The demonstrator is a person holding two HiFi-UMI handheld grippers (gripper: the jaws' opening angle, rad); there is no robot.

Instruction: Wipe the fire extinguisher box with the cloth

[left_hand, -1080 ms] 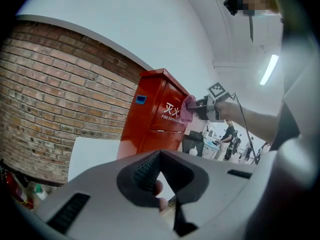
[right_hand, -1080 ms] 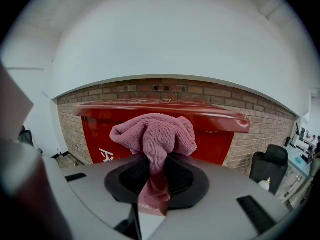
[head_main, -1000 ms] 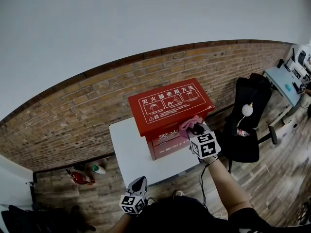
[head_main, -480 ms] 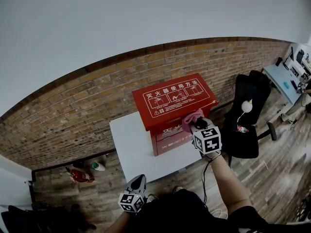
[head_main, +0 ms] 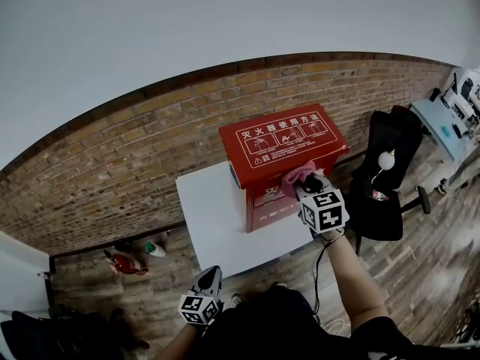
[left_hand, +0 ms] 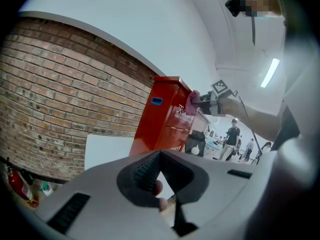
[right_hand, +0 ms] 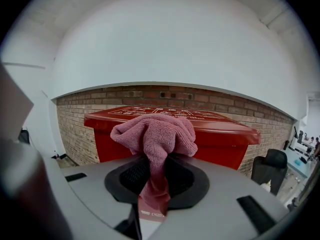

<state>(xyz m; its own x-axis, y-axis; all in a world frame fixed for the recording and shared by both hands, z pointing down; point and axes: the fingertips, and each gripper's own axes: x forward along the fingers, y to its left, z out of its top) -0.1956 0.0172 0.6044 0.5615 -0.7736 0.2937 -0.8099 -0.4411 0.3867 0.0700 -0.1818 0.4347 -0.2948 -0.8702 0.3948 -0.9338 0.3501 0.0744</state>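
Right gripper [right_hand: 152,184]: jaws pinched on a narrow fold of the pink cloth [right_hand: 155,131], with the bulk bunched ahead of the tips and lying at the near front edge of the lid of the red fire extinguisher box [head_main: 281,145]. The box stands on the white counter [head_main: 214,216] by the brick wall. Left gripper [head_main: 206,283]: jaws together with nothing in them, low and well apart from the box. Risks as I judge them: drag across the lid lip could pull the fold out of the jaws. With nothing bracing the box, a hard stroke could slide it. A bunched cloth wipes unevenly.
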